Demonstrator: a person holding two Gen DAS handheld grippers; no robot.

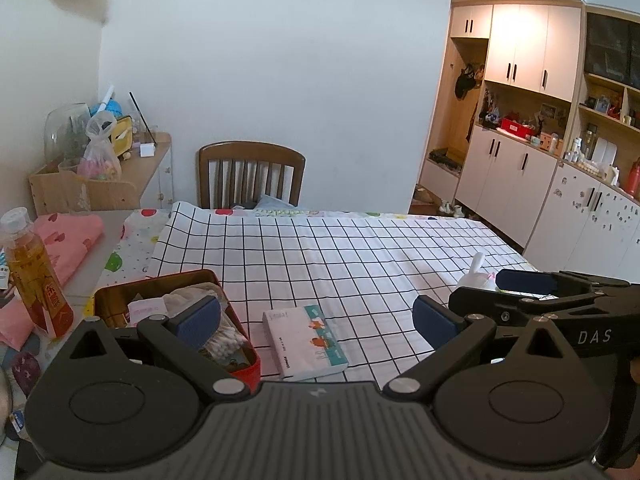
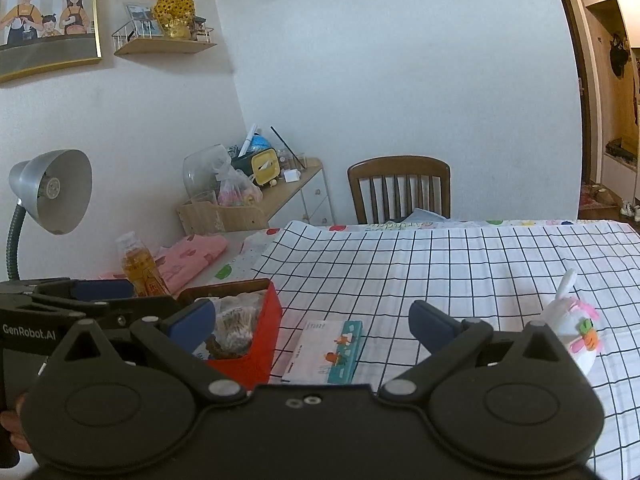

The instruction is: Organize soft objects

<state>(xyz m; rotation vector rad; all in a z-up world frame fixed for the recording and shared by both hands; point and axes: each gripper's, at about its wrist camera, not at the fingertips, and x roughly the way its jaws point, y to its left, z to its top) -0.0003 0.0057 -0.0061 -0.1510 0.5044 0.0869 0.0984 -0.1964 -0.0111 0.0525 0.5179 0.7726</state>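
Both grippers hover over the checked cloth (image 1: 360,256) with fingers spread wide and nothing held: the left gripper (image 1: 316,320) and the right gripper (image 2: 312,320). The tissue pack (image 2: 324,350) lies at 12 o'clock of each, just beside the red tin (image 2: 256,344); the small plush toy (image 2: 576,332) sits at 3 o'clock. A hasty grab could crush the pack or drag the loose cloth, and the tin already looks crowded. The grippers read "DAS" and "GenRobot.AI"; the pack's print is too small to read.
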